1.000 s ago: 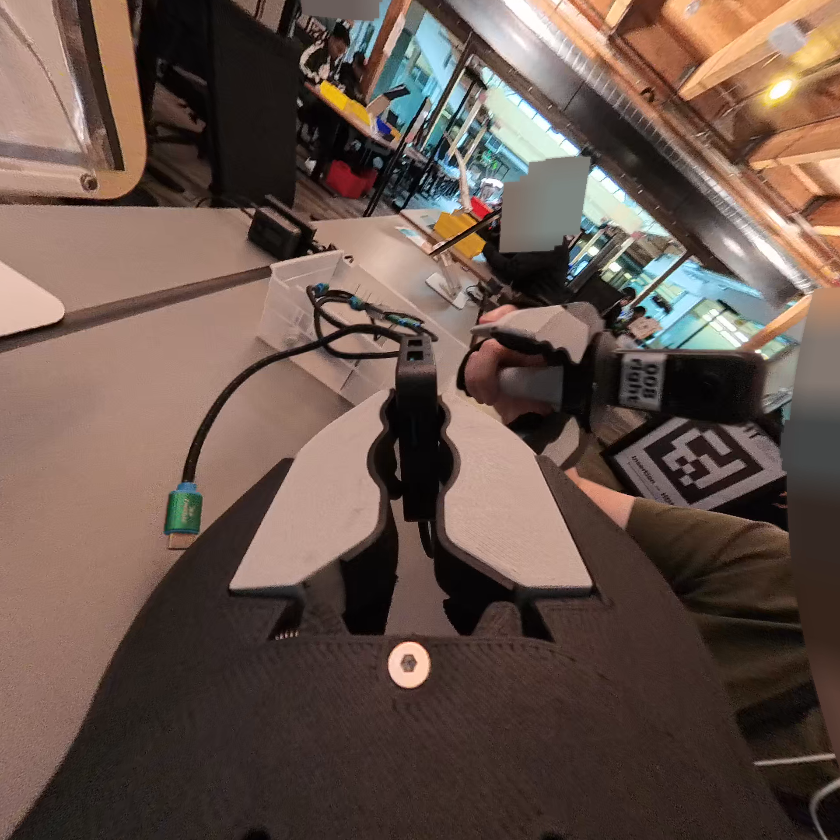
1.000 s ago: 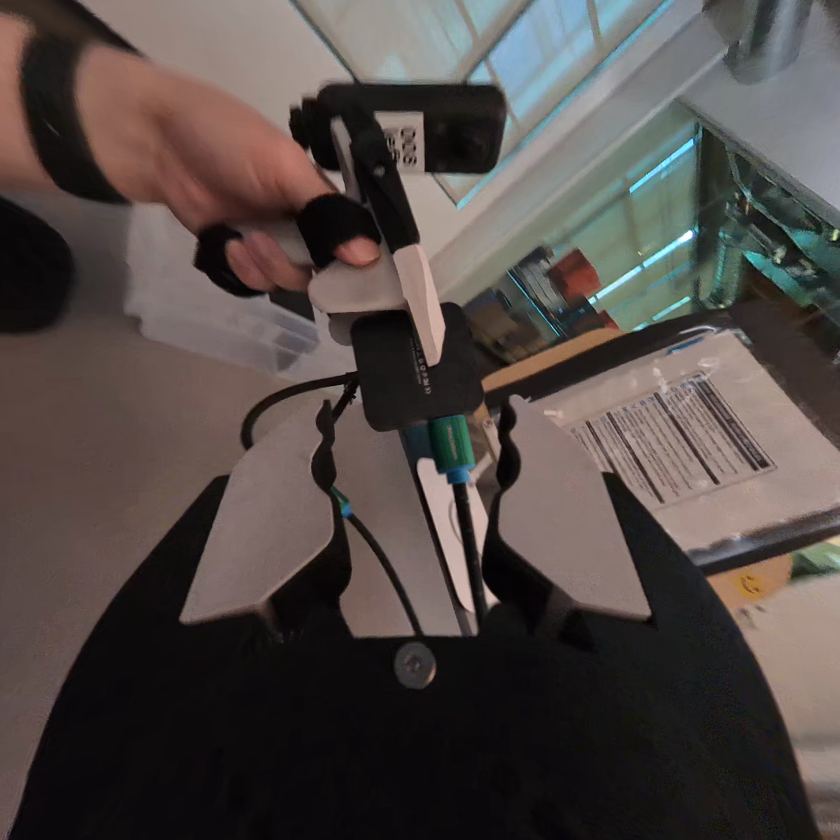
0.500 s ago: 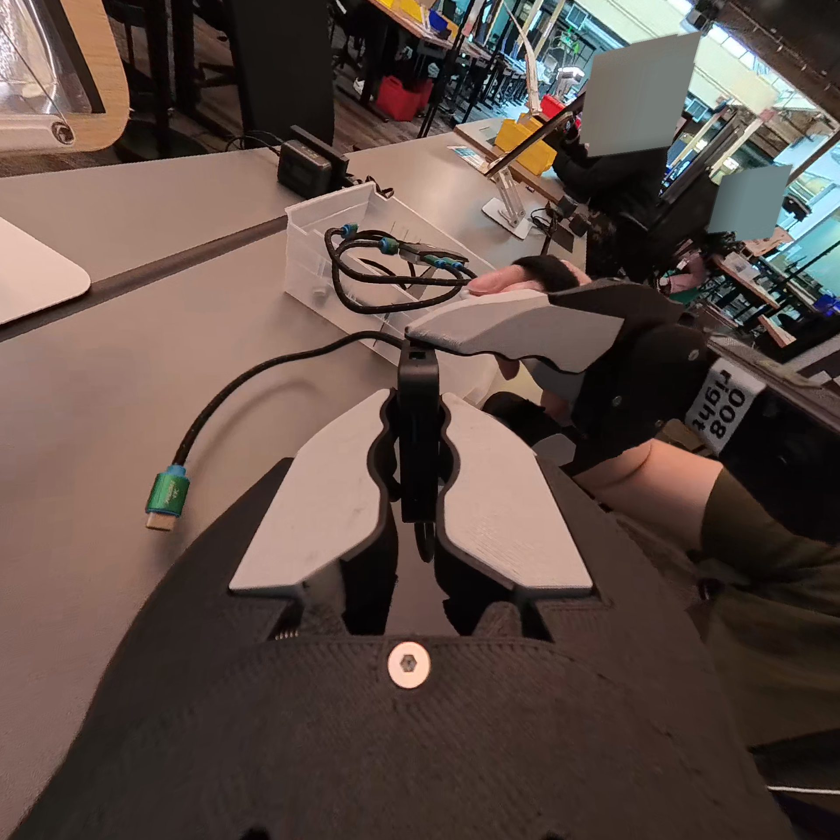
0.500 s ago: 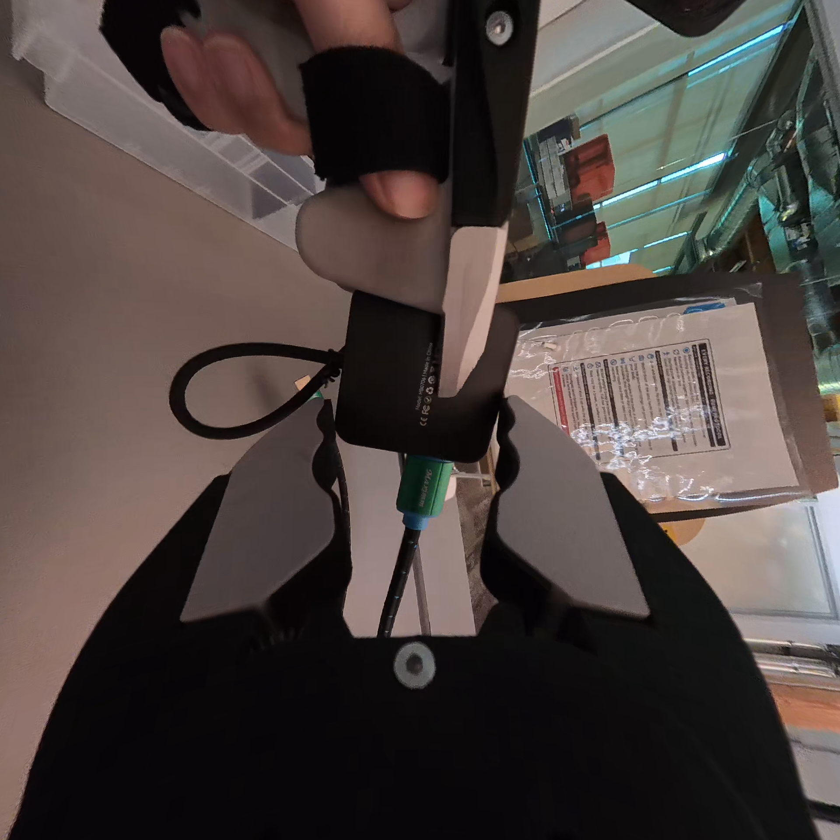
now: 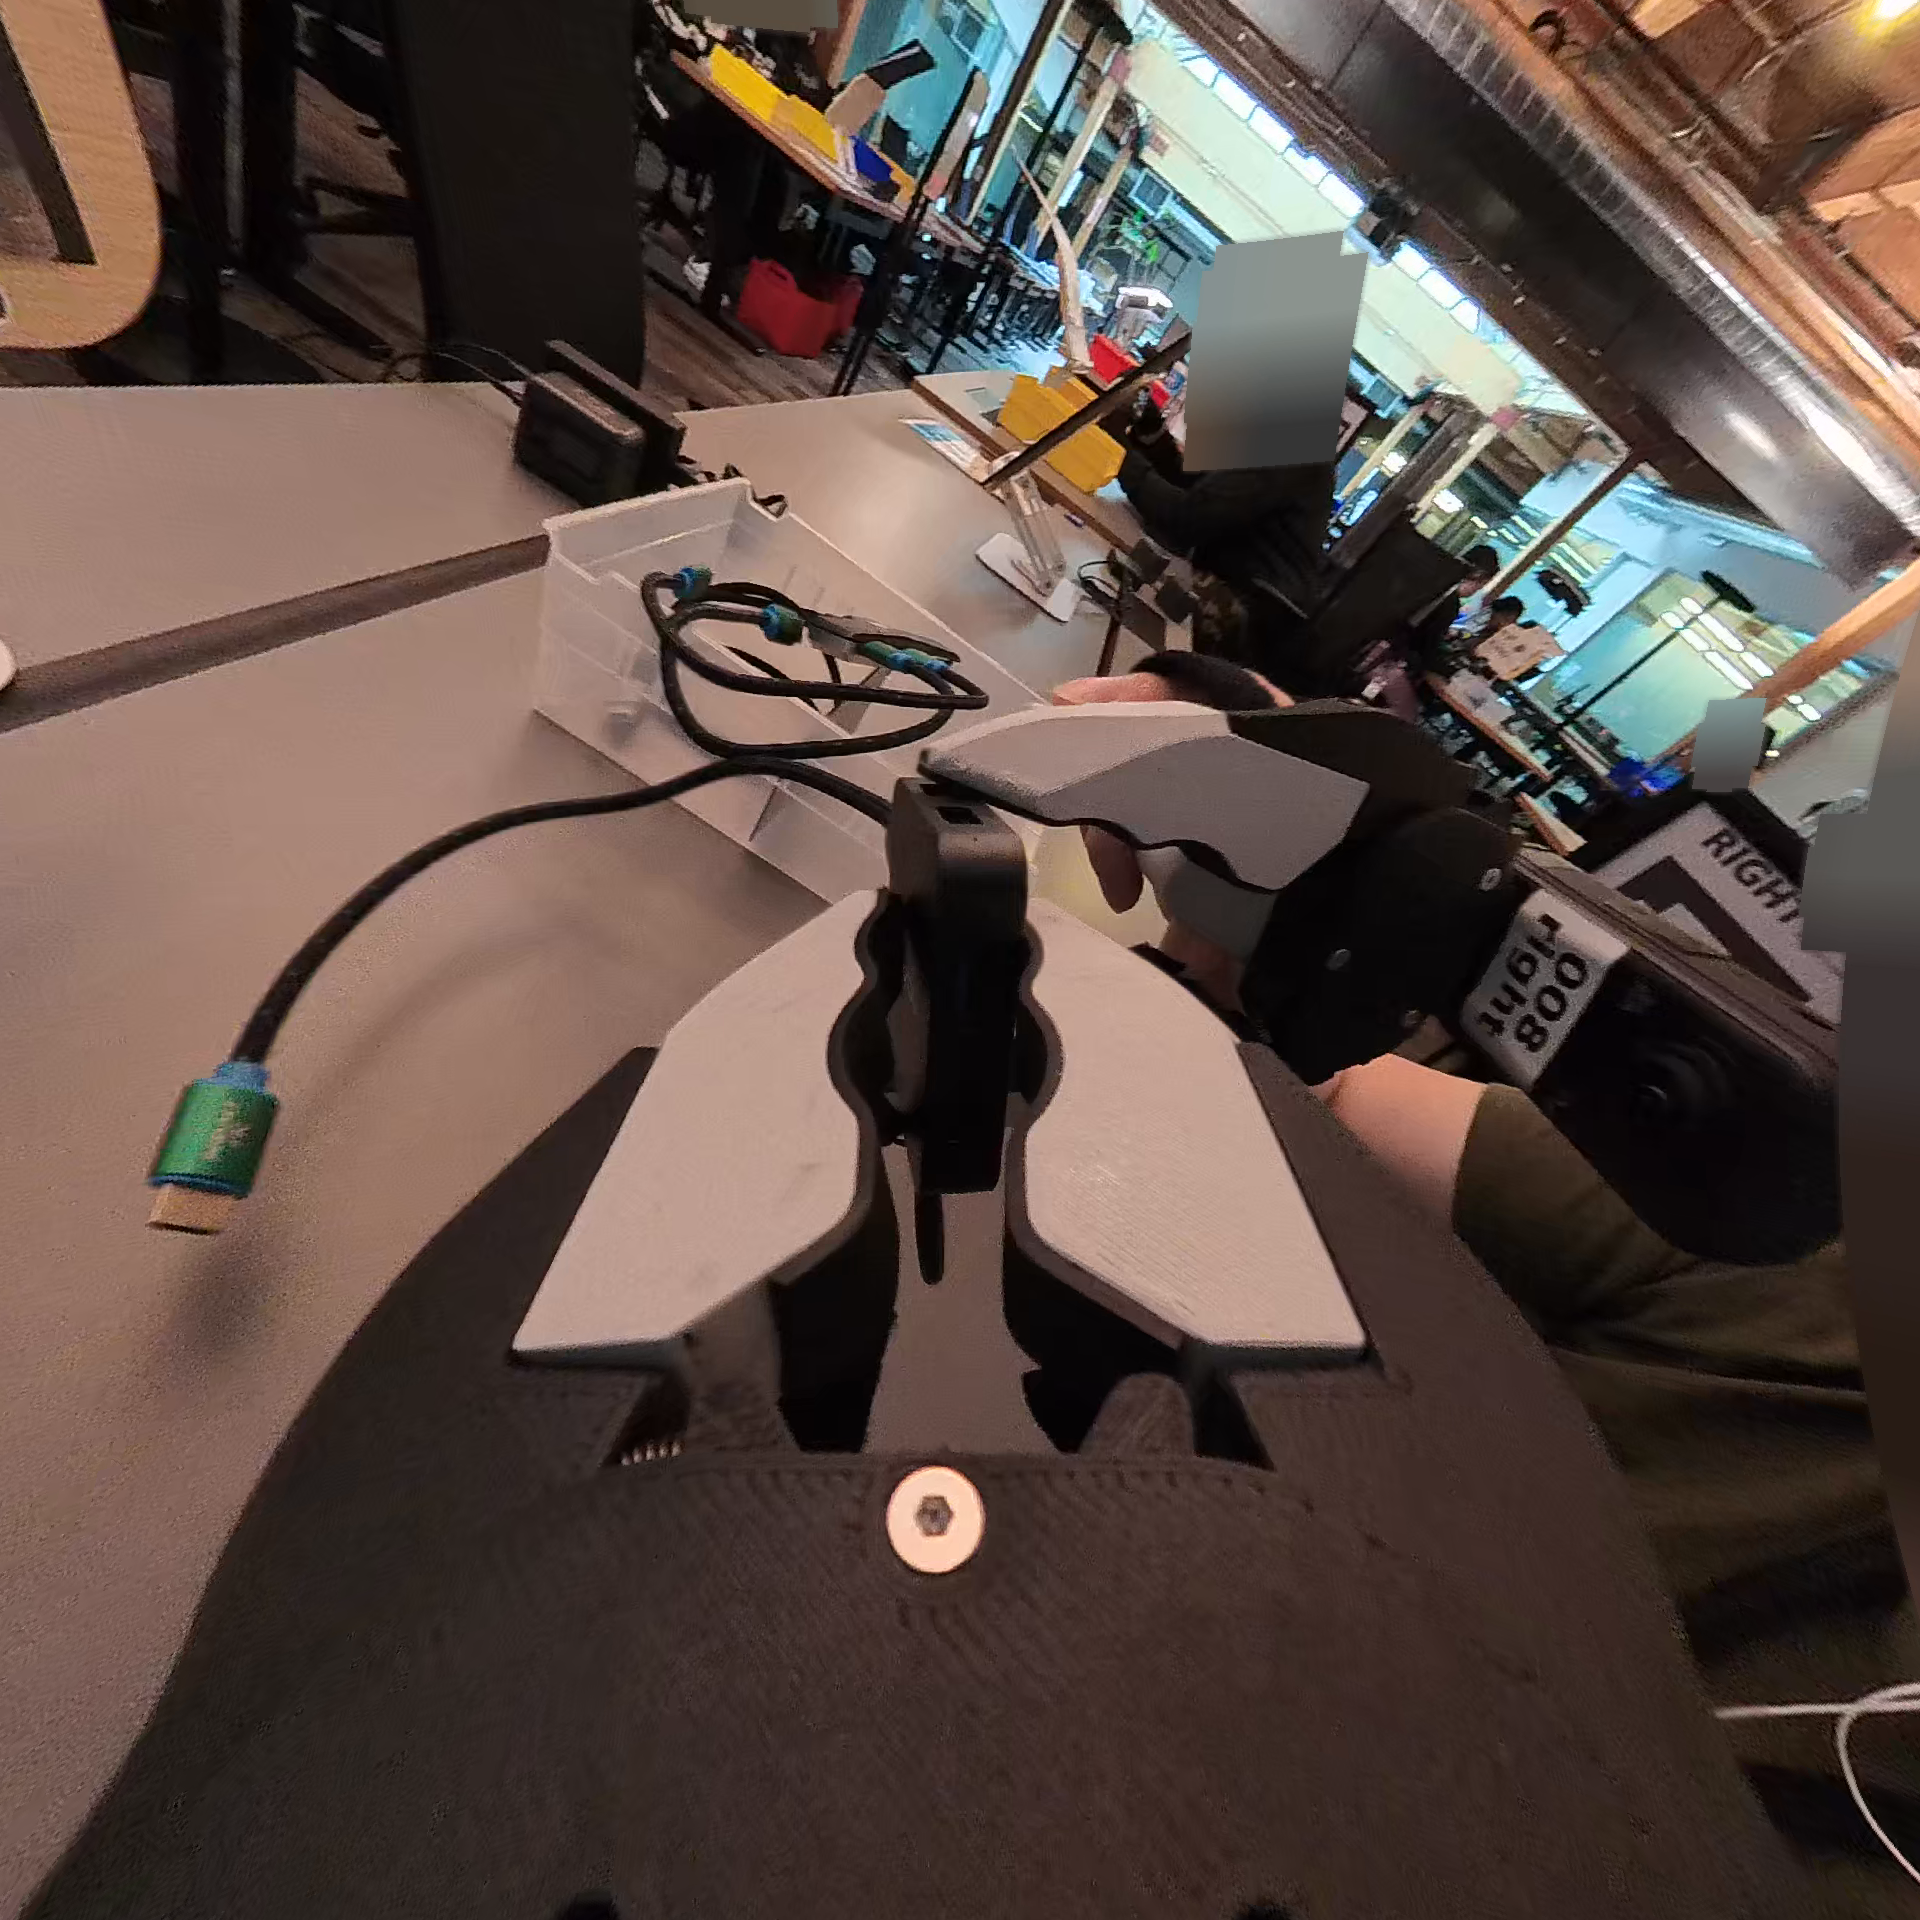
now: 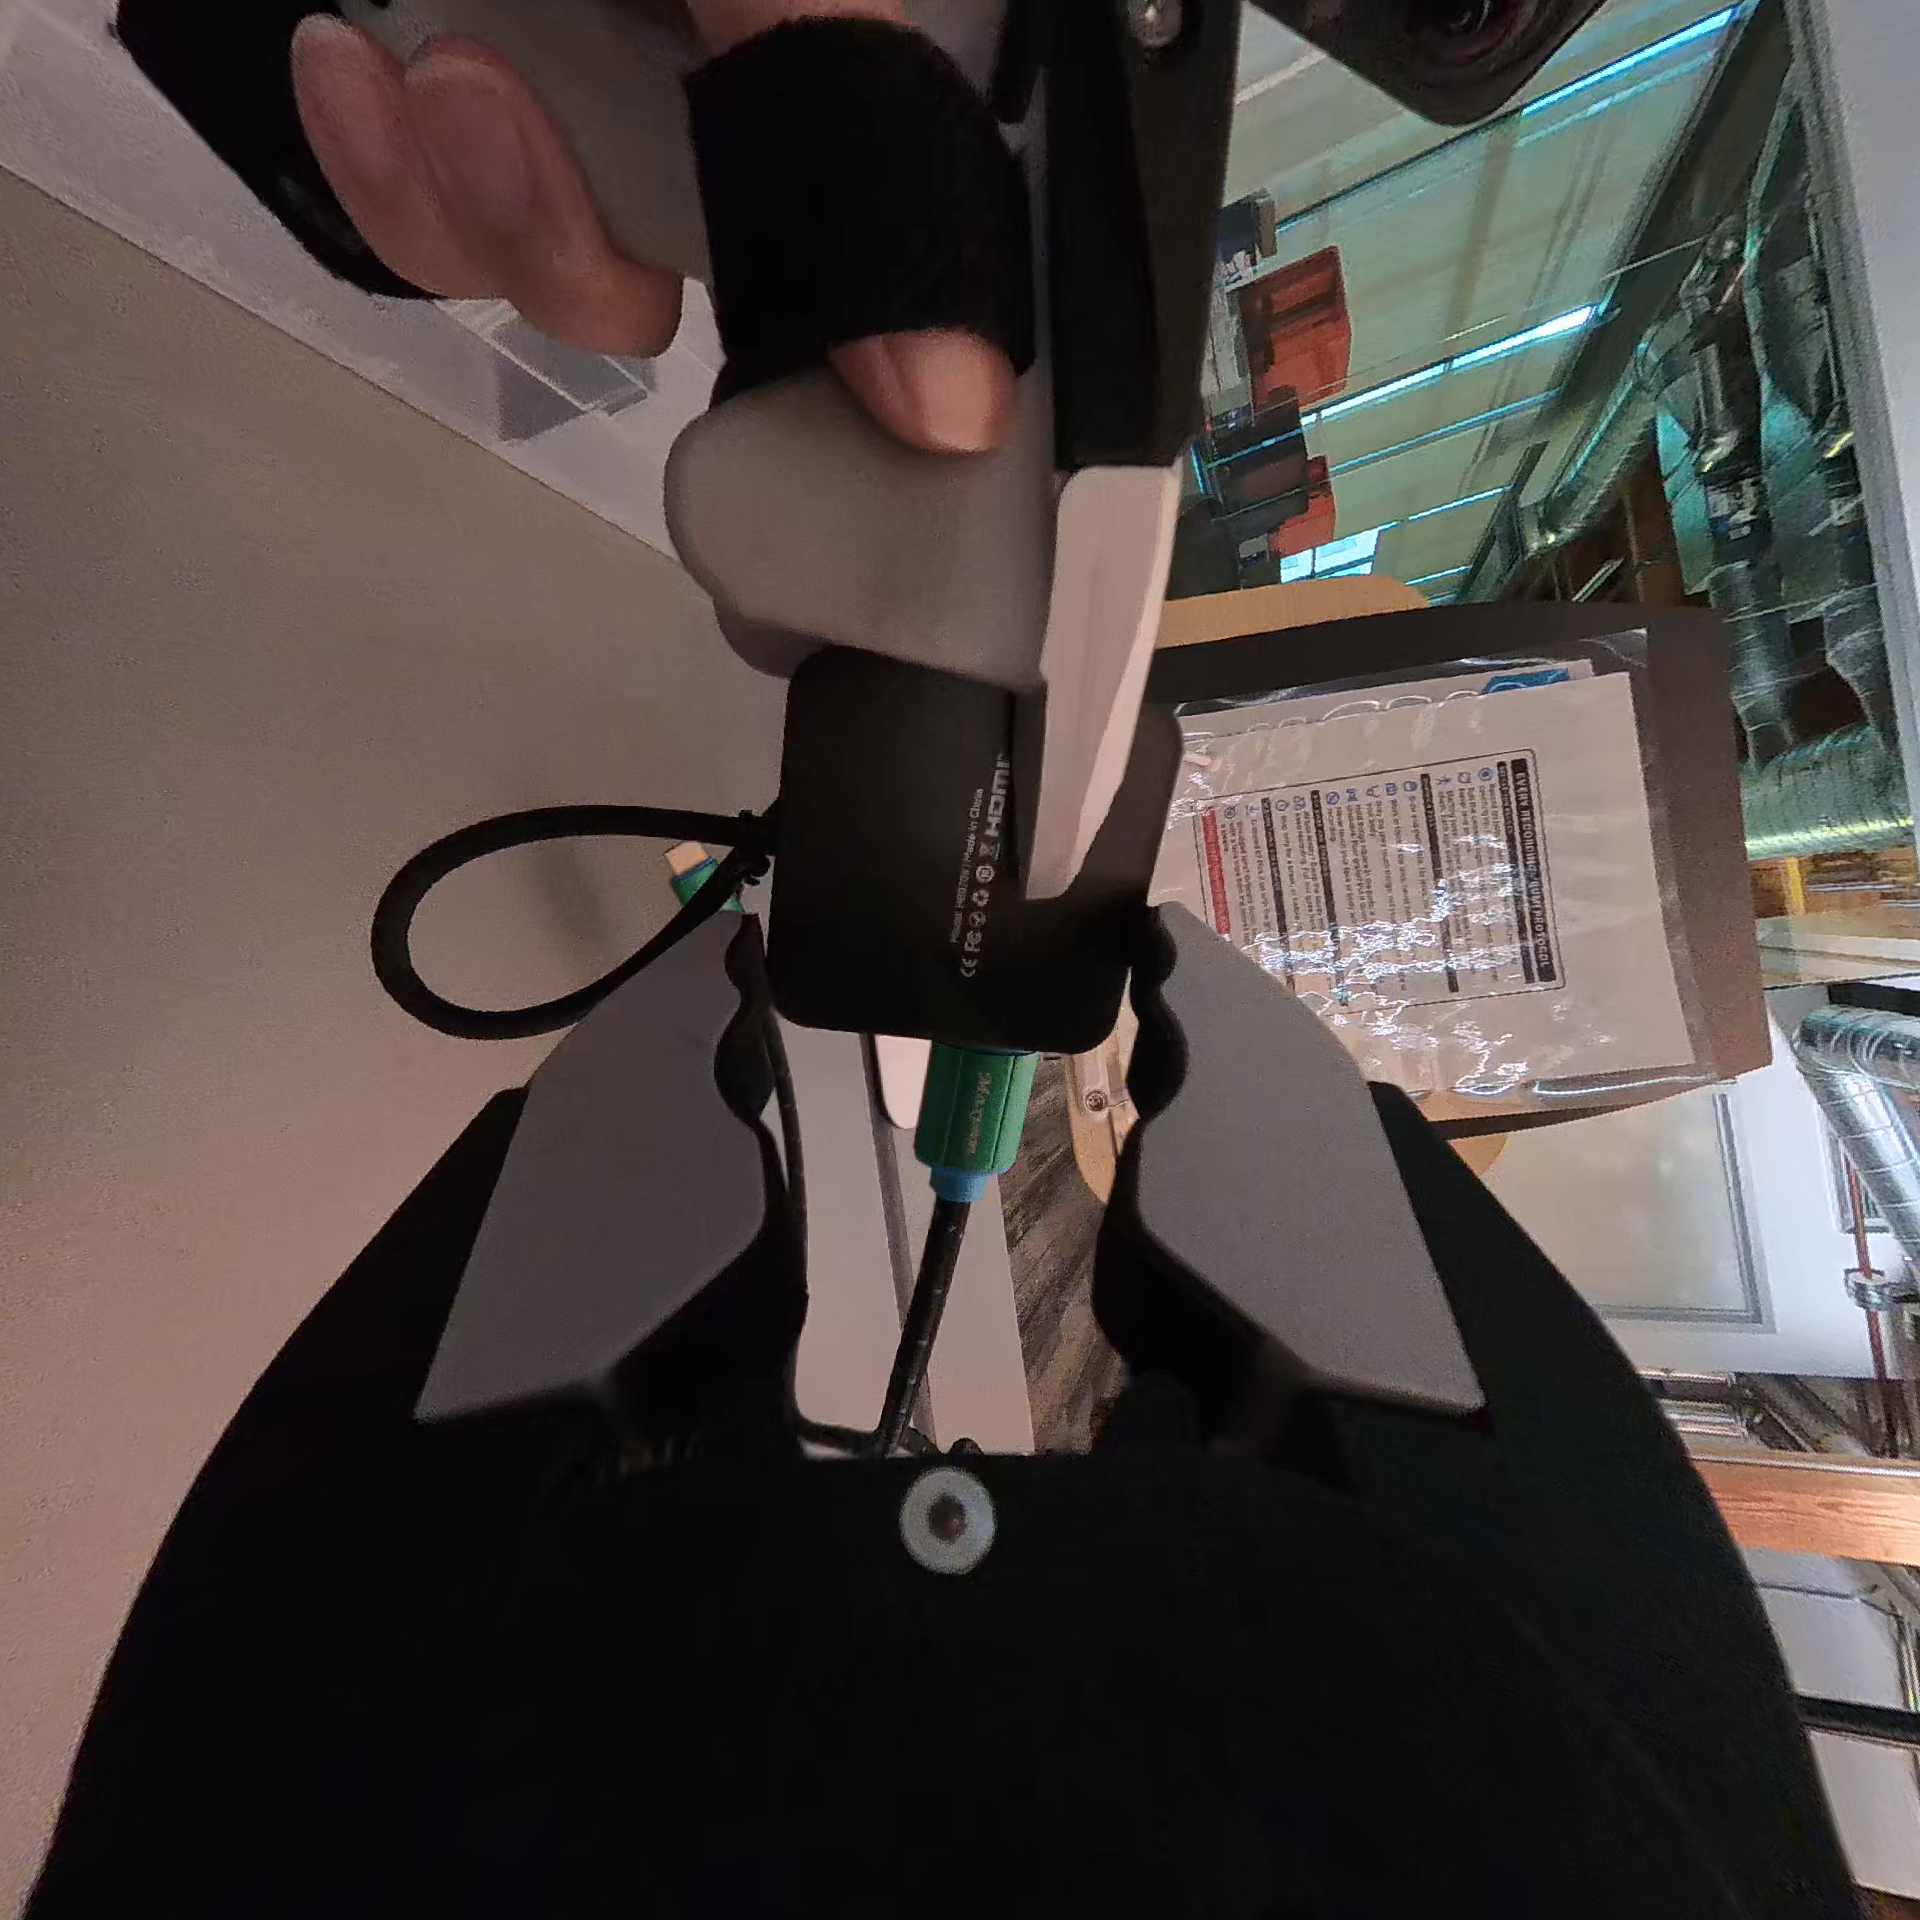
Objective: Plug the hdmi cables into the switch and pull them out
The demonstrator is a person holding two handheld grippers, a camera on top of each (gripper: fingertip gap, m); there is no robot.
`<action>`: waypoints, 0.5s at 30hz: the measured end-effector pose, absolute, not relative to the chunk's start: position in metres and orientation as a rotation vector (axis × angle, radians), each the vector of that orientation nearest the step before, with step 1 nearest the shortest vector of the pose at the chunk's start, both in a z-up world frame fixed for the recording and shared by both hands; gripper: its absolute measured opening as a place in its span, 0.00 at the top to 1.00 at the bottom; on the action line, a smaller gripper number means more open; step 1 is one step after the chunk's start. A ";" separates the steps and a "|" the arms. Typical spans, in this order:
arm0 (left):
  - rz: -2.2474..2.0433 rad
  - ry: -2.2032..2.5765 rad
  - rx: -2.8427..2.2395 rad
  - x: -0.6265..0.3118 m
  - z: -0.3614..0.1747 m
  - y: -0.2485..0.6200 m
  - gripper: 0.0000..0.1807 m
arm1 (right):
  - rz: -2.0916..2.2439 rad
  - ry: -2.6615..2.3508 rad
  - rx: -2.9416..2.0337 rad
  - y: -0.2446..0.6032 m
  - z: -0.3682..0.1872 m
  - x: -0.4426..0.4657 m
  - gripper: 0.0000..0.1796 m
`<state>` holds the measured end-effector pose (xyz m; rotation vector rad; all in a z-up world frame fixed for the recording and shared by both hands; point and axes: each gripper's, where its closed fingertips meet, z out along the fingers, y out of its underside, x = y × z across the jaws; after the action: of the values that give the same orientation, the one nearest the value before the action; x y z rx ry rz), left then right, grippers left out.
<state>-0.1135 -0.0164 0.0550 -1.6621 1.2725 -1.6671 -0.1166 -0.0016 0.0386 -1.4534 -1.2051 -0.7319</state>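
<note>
The left gripper (image 5: 951, 966) squeezes the thin black switch (image 5: 956, 935) between its grey fingers, holding it up above the grey table (image 5: 208, 831). The right gripper (image 6: 951, 997) has its fingers wide apart, one on each side of a green plug (image 6: 971, 1112) stuck in the switch. Another green plug (image 5: 213, 1138) lies loose near the table's left edge. Farther back sits a clear bin (image 5: 623, 623) with more cables (image 5: 790, 675).

The left gripper (image 5: 951, 935) is clamped tight on the thin black switch (image 5: 956, 935), held edge-on. The right gripper (image 6: 951, 997) faces it with its fingers (image 6: 623, 1174) spread wide on either side, gripping nothing.
</note>
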 end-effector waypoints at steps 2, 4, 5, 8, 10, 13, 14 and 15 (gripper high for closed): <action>-1.699 1.281 -1.645 -0.115 0.059 -0.018 0.87 | -0.754 -1.203 -1.435 -0.001 0.040 -0.116 0.62; -1.697 1.277 -1.629 -0.118 0.063 -0.016 0.85 | -0.771 -1.195 -1.436 0.000 0.041 -0.112 0.62; -1.688 1.259 -1.619 -0.120 0.067 -0.013 0.82 | -0.774 -1.187 -1.437 0.001 0.043 -0.109 0.62; -1.662 1.179 -1.572 -0.130 0.083 -0.001 0.78 | -0.759 -1.136 -1.434 0.000 0.054 -0.099 0.62; -1.655 1.120 -1.544 -0.140 0.095 0.008 0.78 | -0.733 -1.062 -1.416 -0.003 0.071 -0.089 0.62; -1.660 1.062 -1.500 -0.153 0.109 0.016 0.78 | -0.636 -0.893 -1.352 -0.017 0.112 -0.069 0.62; -1.660 1.056 -1.495 -0.156 0.112 0.018 0.79 | -0.599 -0.823 -1.327 -0.024 0.127 -0.060 0.62; -1.658 1.052 -1.492 -0.158 0.113 0.019 0.79 | -0.572 -0.755 -1.297 -0.030 0.141 -0.050 0.62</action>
<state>-0.1584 0.0187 0.1135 -1.4915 1.0518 -1.6576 -0.0495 -0.0301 0.1409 -1.2975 -0.7551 -0.5720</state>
